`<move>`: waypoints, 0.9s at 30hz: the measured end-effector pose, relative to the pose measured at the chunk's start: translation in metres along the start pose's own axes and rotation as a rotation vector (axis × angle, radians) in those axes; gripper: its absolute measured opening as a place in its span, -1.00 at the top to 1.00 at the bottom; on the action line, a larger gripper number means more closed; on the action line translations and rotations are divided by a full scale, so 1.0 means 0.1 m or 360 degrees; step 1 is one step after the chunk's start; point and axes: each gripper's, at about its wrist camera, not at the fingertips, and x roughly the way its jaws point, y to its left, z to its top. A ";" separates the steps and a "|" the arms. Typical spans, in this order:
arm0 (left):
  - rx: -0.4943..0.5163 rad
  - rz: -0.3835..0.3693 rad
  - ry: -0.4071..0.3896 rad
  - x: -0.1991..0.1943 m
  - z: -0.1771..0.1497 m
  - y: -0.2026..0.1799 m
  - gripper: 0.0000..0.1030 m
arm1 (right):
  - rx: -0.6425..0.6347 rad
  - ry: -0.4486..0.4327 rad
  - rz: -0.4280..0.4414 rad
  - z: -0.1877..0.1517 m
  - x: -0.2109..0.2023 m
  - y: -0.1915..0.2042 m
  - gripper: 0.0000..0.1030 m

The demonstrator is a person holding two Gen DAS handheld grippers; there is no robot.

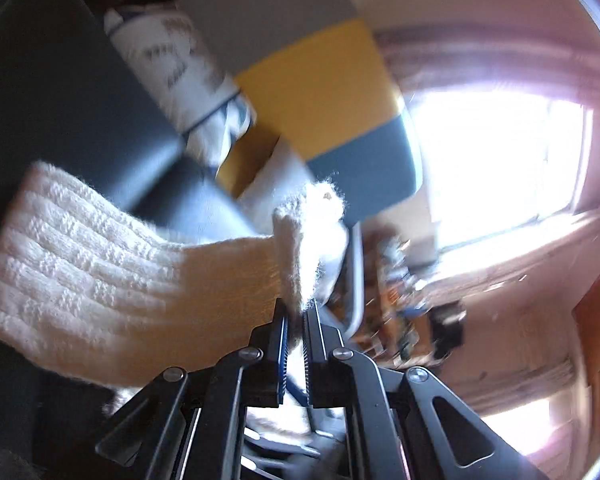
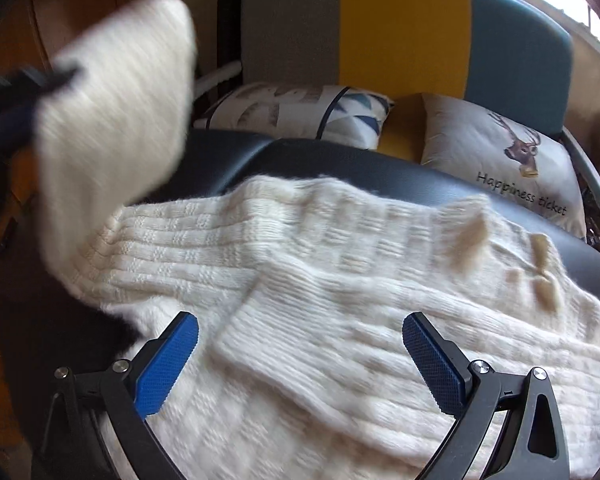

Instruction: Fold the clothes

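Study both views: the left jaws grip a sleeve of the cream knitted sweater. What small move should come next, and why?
Probably carry the raised sleeve across and lay it on the body of the cream knitted sweater. The left gripper is shut on its cuff, the other sleeve already lies folded over, and the right gripper hangs open above it.

Counted one cream knit sweater [image 2: 300,264] on one dark surface [image 2: 340,164]. Behind it stood one tri-colour chair [image 2: 404,28] holding two printed cushions [image 2: 300,114] [image 2: 500,160]. Two tongs [image 1: 296,320] [image 2: 300,344] were in view.
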 end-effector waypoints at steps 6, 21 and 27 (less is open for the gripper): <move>0.0105 0.0259 0.0182 0.64 -0.37 0.21 0.90 | 0.0351 -0.0040 0.0207 -0.20 -0.27 -0.52 -0.95; -0.0045 0.0097 0.0051 -0.25 -0.47 0.64 0.65 | 0.1165 -0.0065 0.0853 -0.29 0.18 -0.63 -0.40; -0.0239 0.0073 -0.0050 -0.49 -0.54 1.25 0.65 | 0.1366 -0.0152 0.0887 -0.40 0.27 -0.60 -0.05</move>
